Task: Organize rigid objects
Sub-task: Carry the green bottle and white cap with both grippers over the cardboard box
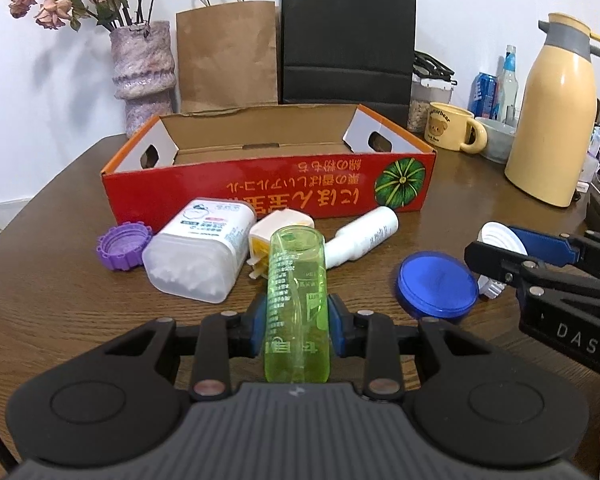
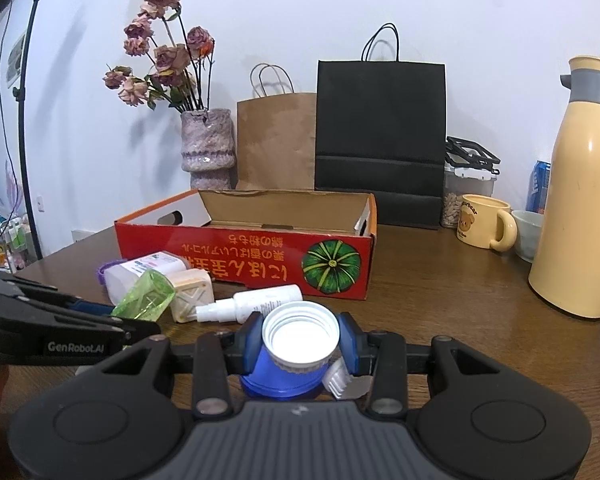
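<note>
On the brown wood-grain table (image 1: 60,280) before a white wall, the left gripper (image 1: 297,320) is pinching a translucent green plastic bottle (image 1: 296,300); the right gripper (image 2: 300,344) is clamping a white ribbed screw cap (image 2: 300,338), both near the red cardboard box (image 1: 268,188).

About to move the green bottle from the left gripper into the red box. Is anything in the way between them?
Yes. With the left gripper shut on the green bottle, a white swab container, a yellow-white block and a white spray bottle lie before the red box. Its front wall also stands between. Lifting over looks clear.
</note>
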Demonstrator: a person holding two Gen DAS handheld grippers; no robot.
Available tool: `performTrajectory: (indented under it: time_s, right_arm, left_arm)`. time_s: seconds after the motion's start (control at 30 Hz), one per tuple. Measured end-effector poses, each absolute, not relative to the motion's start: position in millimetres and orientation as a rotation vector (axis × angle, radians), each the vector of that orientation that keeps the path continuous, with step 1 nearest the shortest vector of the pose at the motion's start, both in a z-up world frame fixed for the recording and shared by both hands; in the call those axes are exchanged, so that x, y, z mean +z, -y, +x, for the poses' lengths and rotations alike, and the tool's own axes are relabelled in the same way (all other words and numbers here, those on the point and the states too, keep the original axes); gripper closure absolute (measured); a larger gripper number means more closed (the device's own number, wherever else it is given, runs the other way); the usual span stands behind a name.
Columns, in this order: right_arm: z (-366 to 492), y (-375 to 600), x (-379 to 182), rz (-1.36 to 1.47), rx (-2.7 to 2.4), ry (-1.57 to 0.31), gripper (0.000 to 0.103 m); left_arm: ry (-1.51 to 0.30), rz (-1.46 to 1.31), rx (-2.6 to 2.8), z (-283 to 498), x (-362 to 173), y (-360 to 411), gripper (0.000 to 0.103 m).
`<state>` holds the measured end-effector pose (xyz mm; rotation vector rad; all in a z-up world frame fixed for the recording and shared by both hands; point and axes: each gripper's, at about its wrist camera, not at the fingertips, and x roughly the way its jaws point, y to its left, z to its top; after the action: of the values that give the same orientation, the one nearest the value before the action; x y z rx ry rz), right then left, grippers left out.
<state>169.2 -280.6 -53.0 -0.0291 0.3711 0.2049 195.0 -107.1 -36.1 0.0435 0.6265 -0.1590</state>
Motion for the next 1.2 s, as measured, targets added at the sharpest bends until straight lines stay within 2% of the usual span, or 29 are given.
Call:
performTrajectory:
  time_s: [1.2]
  right_arm:
    - [194,236,-5,-0.017,0.212,-0.283,0.064]
  left_arm:
    - [-0.472,-0.048,-0.114,213,24,66,0.071]
